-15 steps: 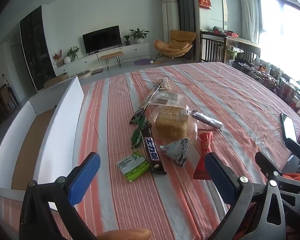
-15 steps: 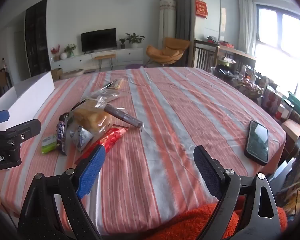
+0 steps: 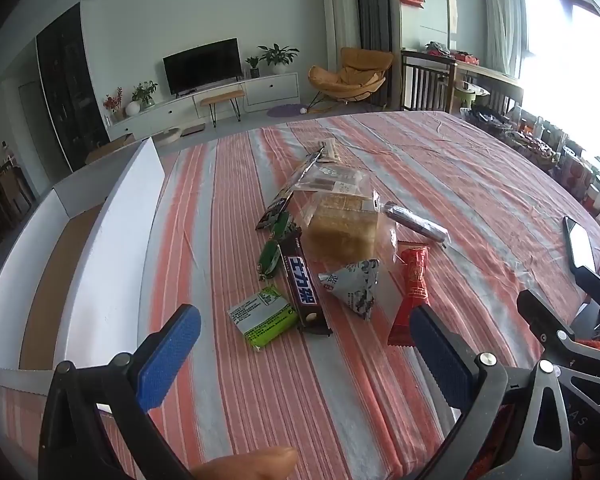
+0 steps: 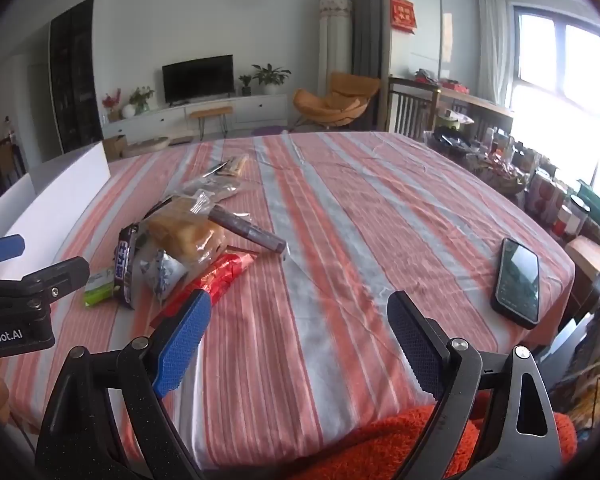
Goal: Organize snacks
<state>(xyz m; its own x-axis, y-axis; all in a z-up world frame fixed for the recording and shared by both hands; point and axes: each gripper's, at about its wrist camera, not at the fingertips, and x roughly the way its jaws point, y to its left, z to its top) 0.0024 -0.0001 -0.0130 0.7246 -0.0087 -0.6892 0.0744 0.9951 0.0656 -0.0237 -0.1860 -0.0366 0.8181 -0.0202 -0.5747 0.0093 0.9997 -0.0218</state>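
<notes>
Closest in, both claws were spread wide with nothing between the pads. The left gripper hung over the striped tablecloth just short of the snack pile, and a fingertip poked in at the bottom edge of its view. The right gripper hovered over a bare stretch of cloth, with something fuzzy and orange right underneath it.

Snacks were all bunched together mid-table. Nearest the left claw sat a small green packet, touching a dark chocolate bar with white lettering. Just right of that was a grey triangular pouch, then a long red wrapper whose near end disappeared behind the left claw's right finger. A small green stick-shaped packet lay left of the bar's far end.

Behind those was a clear bag of bread, with a dark foil tube beside it on the right. Further back lay a long dark sachet and a small pale snack.

An open white box ran along the table's left side, well apart from the pile. A phone lay face up near the right edge.
</notes>
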